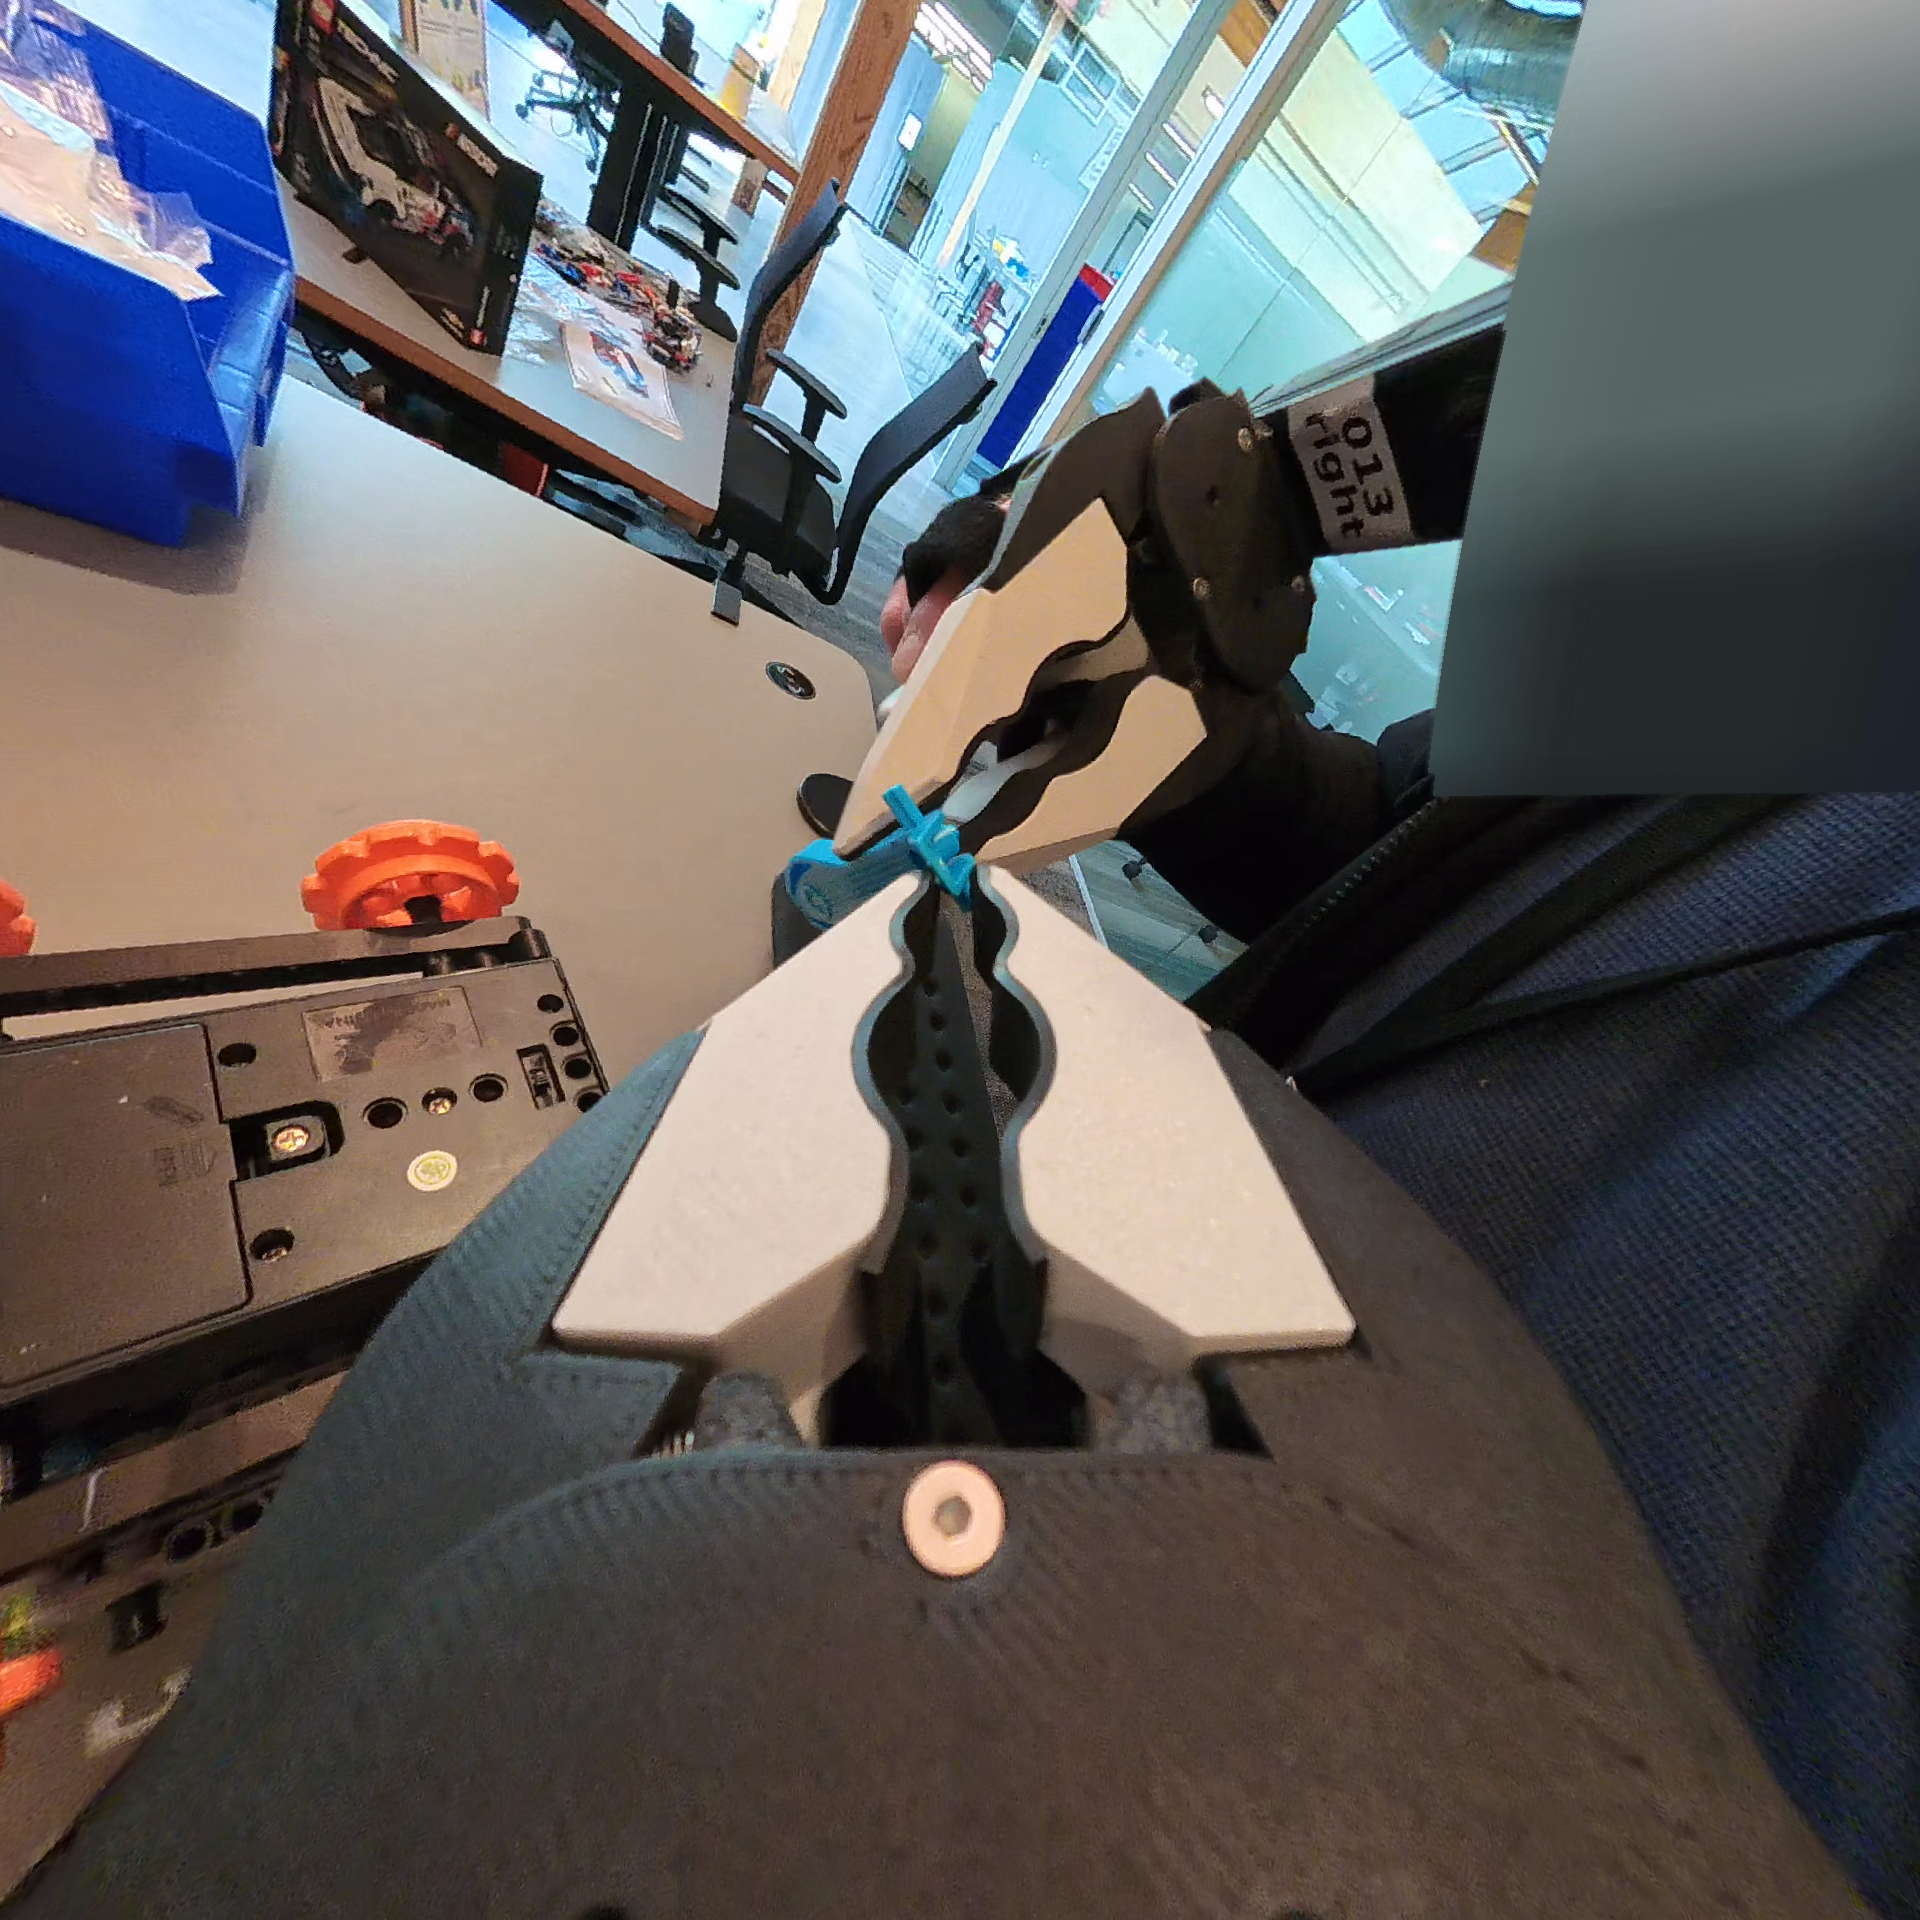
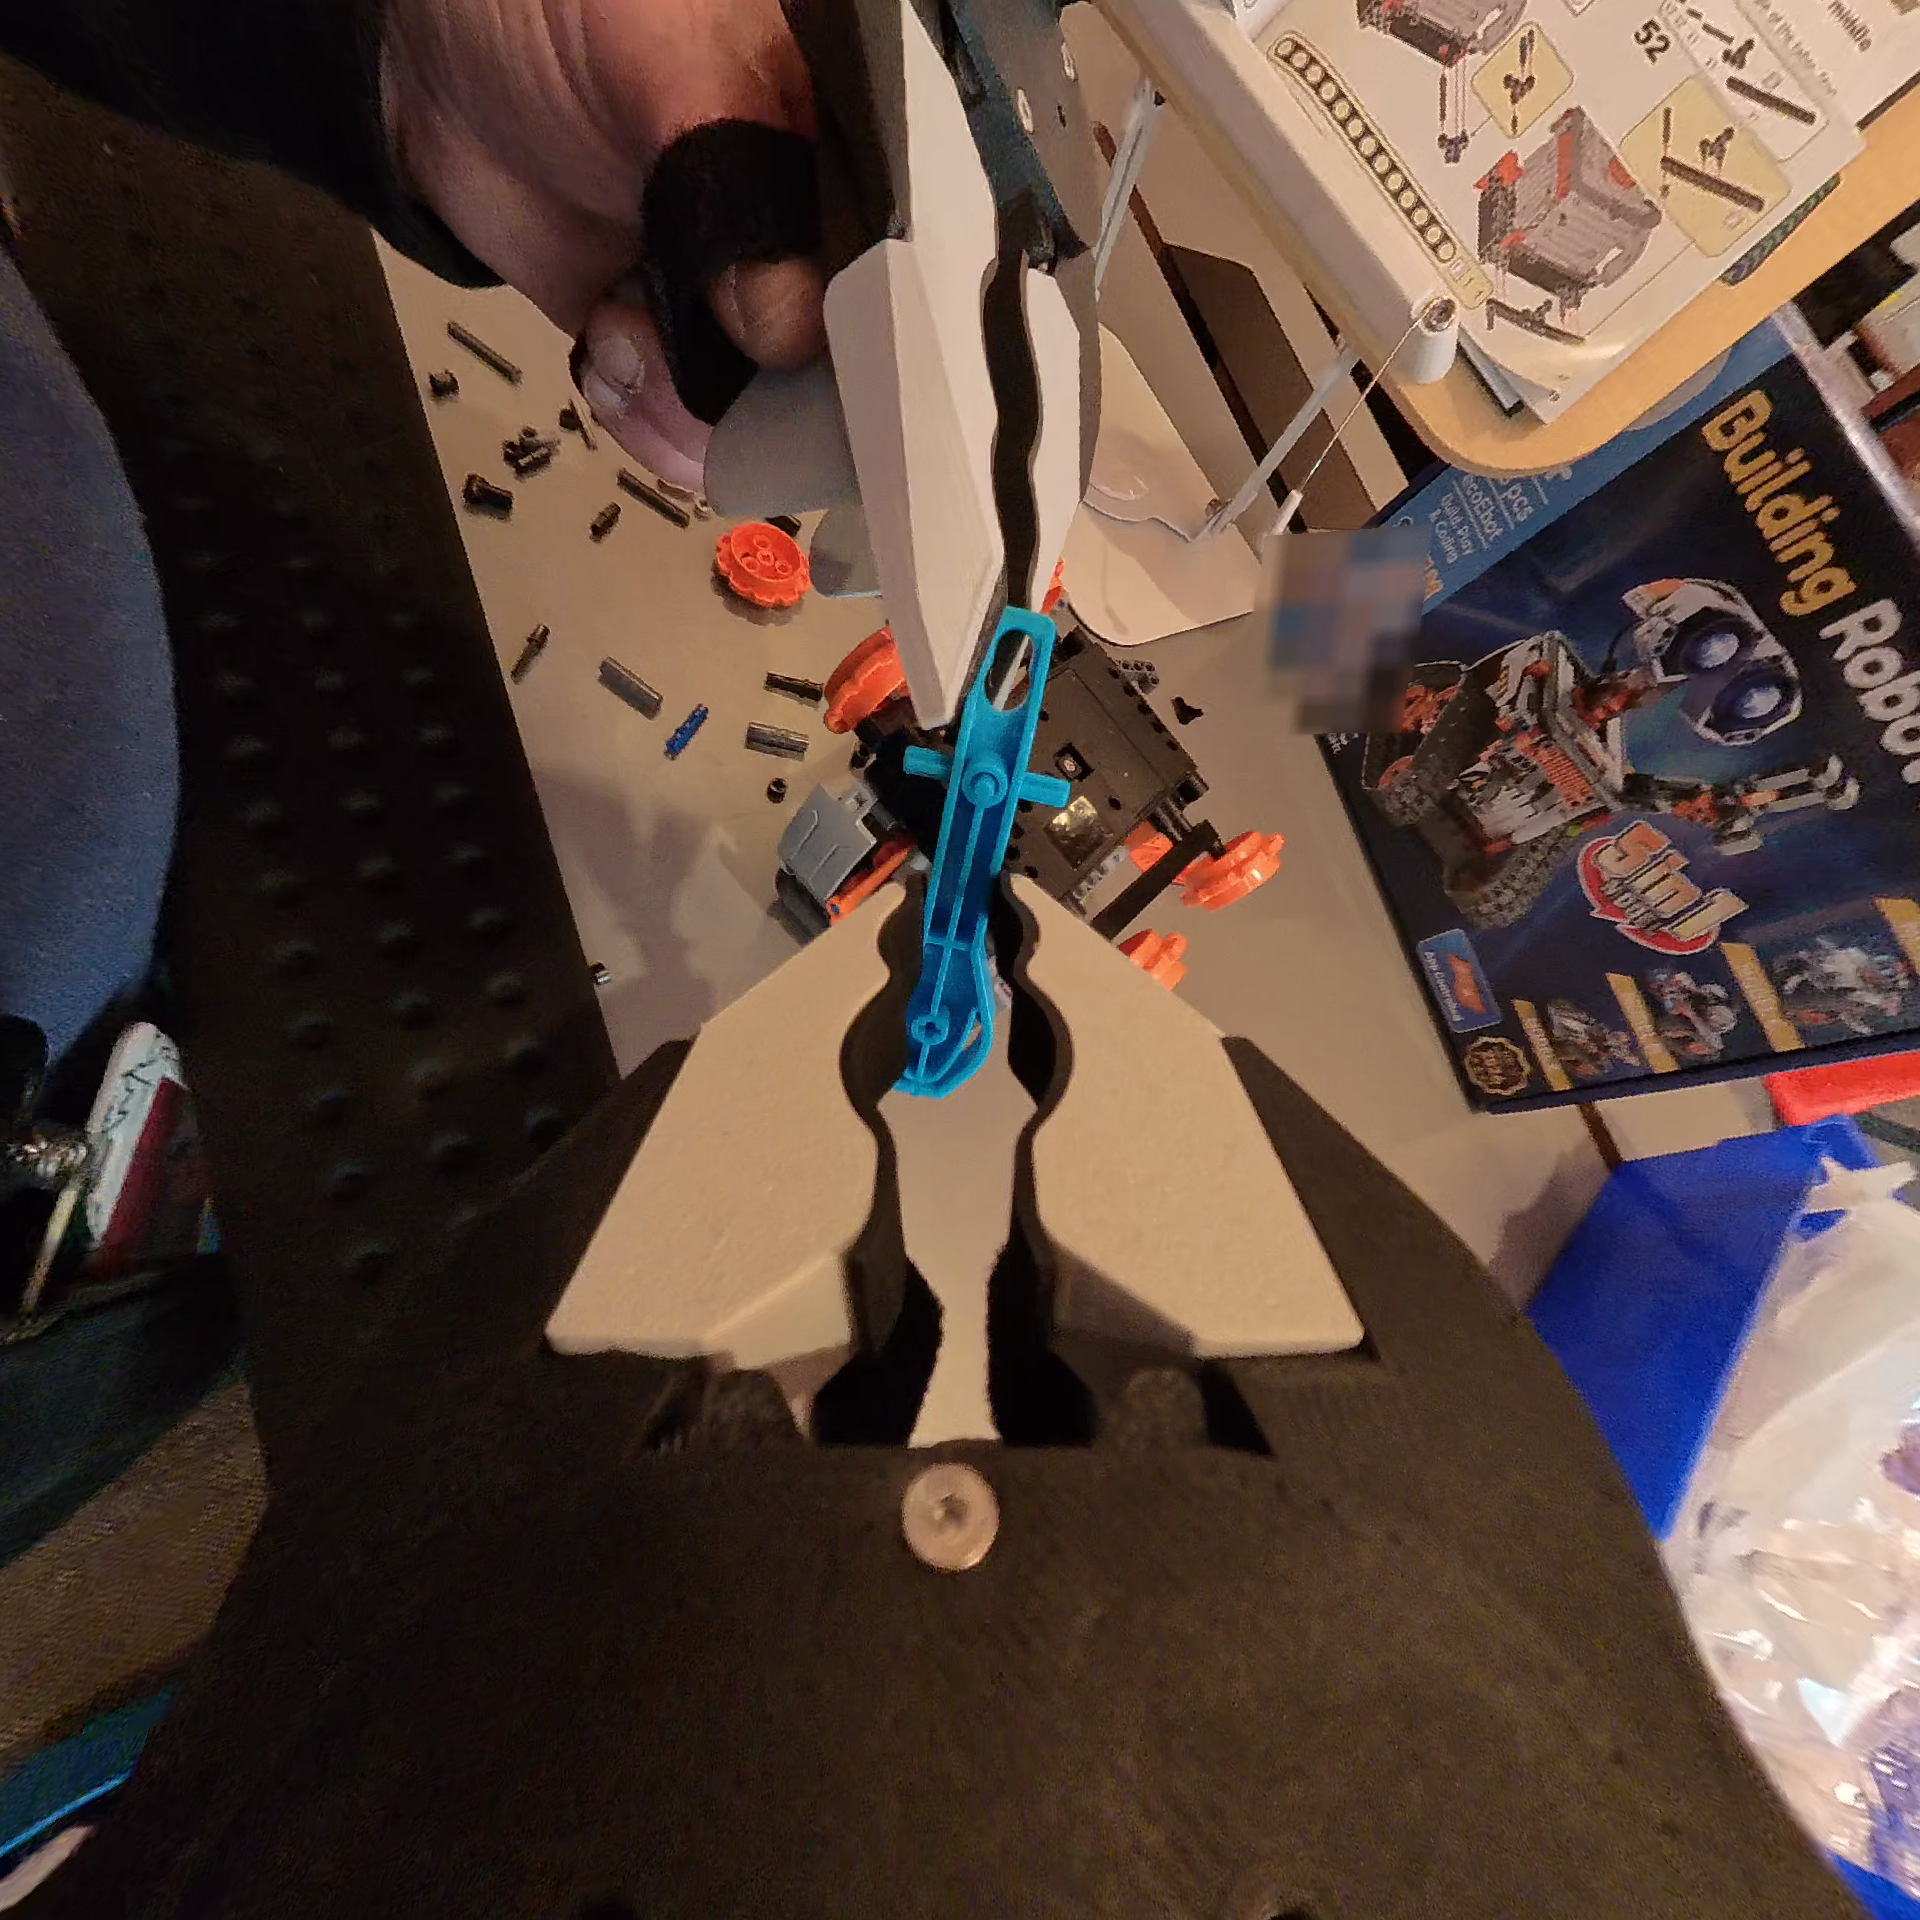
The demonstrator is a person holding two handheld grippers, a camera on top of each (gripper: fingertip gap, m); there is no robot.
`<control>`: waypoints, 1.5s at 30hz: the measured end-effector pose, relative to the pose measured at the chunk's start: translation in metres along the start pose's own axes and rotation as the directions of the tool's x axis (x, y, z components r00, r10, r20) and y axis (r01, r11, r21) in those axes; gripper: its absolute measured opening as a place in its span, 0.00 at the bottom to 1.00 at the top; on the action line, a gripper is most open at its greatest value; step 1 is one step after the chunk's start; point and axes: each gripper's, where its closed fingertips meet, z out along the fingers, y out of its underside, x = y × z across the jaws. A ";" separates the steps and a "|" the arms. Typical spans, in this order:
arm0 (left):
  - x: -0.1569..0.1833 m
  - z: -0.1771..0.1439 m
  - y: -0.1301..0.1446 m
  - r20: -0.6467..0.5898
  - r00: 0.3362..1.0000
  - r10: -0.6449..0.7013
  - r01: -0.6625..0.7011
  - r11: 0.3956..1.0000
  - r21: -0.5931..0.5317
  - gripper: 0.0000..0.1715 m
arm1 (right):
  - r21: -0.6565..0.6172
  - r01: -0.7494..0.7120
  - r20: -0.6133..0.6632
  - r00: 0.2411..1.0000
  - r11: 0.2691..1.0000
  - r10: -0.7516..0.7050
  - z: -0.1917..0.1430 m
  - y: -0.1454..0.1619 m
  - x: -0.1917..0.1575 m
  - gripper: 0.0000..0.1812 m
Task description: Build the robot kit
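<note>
Over cluttered bench (image 2: 644, 831), both grippers, left (image 1: 951, 883) and right (image 2: 961, 914), fingers closed, pinching blue tool (image 2: 971, 831) from opposite ends, risking snapping or dropping it through twisting.

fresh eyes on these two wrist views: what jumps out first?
The bright blue plastic tool, pinched at both ends between the right gripper and the left gripper, meeting tip to tip in mid-air. Below it on the pale table sits a black block model with orange wheels among scattered small dark pins. A dark blue kit box stands at the right of the right wrist view.
</note>
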 end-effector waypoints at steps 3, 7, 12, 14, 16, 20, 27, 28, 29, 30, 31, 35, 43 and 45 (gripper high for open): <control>0.001 -0.003 -0.002 -0.015 1.000 -0.007 0.007 0.999 0.031 0.03 | -0.001 0.040 -0.022 0.999 0.999 -0.040 0.000 -0.003 0.003 0.06; -0.001 -0.006 -0.009 -0.058 0.994 -0.090 0.094 0.993 0.074 0.18 | -0.015 0.098 -0.065 0.993 0.995 -0.098 0.001 -0.008 0.007 0.05; -0.005 -0.008 -0.009 -0.018 0.997 -0.081 0.082 0.994 0.074 0.03 | -0.035 0.119 -0.095 0.988 0.992 -0.121 0.003 -0.008 0.010 0.05; -0.004 -0.010 -0.011 -0.028 0.997 -0.074 0.076 0.994 0.079 0.03 | -0.004 0.100 -0.098 0.990 0.995 -0.100 0.001 -0.012 0.011 0.05; 0.000 -0.011 -0.013 -0.043 0.998 -0.039 0.043 0.995 0.088 0.02 | 0.068 -0.003 -0.048 0.999 0.998 0.006 -0.003 -0.016 0.012 0.06; 0.018 -0.010 -0.013 -0.118 0.991 0.066 -0.058 0.996 0.069 0.03 | 0.213 -0.328 0.192 0.938 0.920 0.290 -0.015 -0.019 0.009 0.17; 0.034 -0.003 -0.005 -0.228 0.953 0.200 -0.208 0.978 -0.013 0.03 | 0.259 -0.521 0.587 0.754 0.814 0.296 -0.022 -0.031 -0.026 0.06; 0.033 -0.004 -0.008 -0.233 0.954 0.191 -0.197 0.980 -0.003 0.03 | 0.270 -0.550 0.602 0.737 0.791 0.308 -0.024 -0.034 -0.024 0.06; 0.031 -0.003 -0.008 -0.231 0.955 0.188 -0.194 0.981 -0.003 0.03 | 0.267 -0.562 0.600 0.732 0.783 0.321 -0.023 -0.033 -0.023 0.05; 0.024 -0.002 -0.008 -0.193 0.964 0.183 -0.190 0.982 -0.017 0.04 | 0.249 -0.565 0.576 0.739 0.787 0.348 -0.020 -0.028 -0.020 0.05; 0.009 -0.003 -0.009 -0.109 0.978 0.176 -0.181 0.983 -0.040 0.05 | 0.219 -0.565 0.537 0.751 0.796 0.385 -0.016 -0.020 -0.014 0.03; -0.056 -0.026 -0.009 0.267 0.947 0.178 -0.133 0.975 -0.178 0.53 | 0.028 -0.495 0.279 0.838 0.869 0.468 -0.006 0.028 0.015 0.03; -0.122 -0.033 0.043 0.542 0.811 0.222 0.088 0.869 -0.487 0.91 | -0.265 -0.350 0.226 0.883 0.898 0.411 0.014 0.071 0.009 0.03; -0.127 -0.033 0.053 0.552 0.799 0.239 0.124 0.832 -0.540 0.90 | -0.285 -0.332 0.246 0.881 0.899 0.404 0.016 0.073 0.006 0.03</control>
